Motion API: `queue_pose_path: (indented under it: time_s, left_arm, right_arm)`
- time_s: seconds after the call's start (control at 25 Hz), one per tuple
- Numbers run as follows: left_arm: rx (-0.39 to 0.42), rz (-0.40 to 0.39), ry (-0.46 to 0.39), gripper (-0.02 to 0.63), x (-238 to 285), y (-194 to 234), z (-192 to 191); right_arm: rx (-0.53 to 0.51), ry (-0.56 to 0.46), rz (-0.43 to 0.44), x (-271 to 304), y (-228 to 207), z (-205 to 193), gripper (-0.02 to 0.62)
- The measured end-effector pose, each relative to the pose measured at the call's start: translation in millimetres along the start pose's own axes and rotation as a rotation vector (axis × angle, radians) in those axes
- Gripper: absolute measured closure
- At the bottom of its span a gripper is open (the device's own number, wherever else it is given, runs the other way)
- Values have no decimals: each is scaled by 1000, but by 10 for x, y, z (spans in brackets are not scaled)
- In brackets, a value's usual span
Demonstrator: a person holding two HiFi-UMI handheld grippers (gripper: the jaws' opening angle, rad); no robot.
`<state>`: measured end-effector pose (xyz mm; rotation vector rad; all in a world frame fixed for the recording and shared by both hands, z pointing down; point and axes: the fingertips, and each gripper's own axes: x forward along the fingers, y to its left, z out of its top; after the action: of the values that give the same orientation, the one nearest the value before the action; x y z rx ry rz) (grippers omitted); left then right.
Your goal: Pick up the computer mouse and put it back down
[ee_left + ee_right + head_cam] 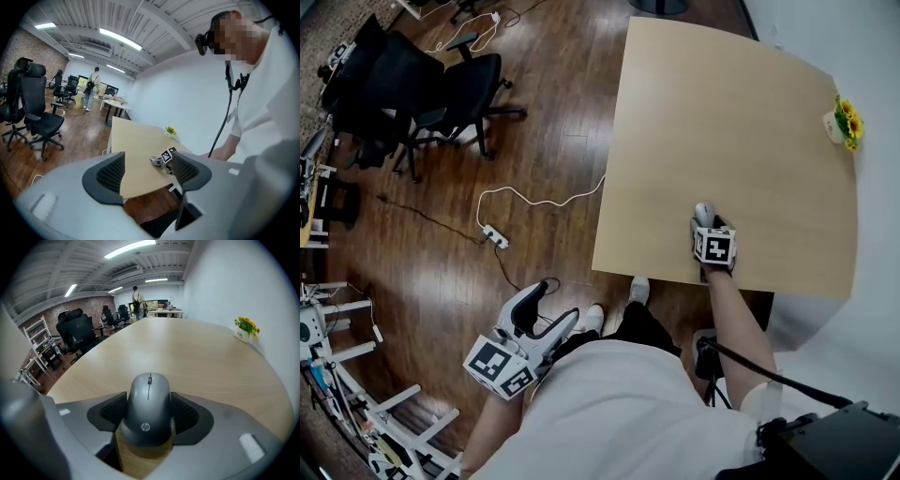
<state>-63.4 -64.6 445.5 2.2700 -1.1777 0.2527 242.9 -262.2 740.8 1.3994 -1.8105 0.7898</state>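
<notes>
Fingers [186, 416] of R gripper [706, 225] clamp the sides of grey HP mouse [149, 408], nr front edge of bench [722, 122]. L gripper [147, 169] fingers apart, empty, over wood floor [544, 122].

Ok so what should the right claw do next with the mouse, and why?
Probably lift it straight up a little: the right claw is shut on both sides of the mouse, which seems to rest on the table.

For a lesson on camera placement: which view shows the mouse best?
Right gripper view: the mouse fills the middle, clamped in the right gripper. Head view shows only its front end; left gripper view, a distant speck.
</notes>
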Motion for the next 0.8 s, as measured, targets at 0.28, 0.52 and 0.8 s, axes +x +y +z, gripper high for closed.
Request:
queue_pose_path:
  time_s: [0.28, 0.52, 0.8]
  left_arm:
    - [24, -36, -1, 318, 86, -7, 60]
    - [54, -91, -13, 318, -17, -9, 71]
    - [94, -191, -40, 319, -207, -61, 28]
  right_arm:
    - [-1, -8, 22, -27, 8, 8, 249]
    - [-1, -89, -2, -498, 63, 167, 242]
    - [14, -210, -2, -1564, 407, 216, 242]
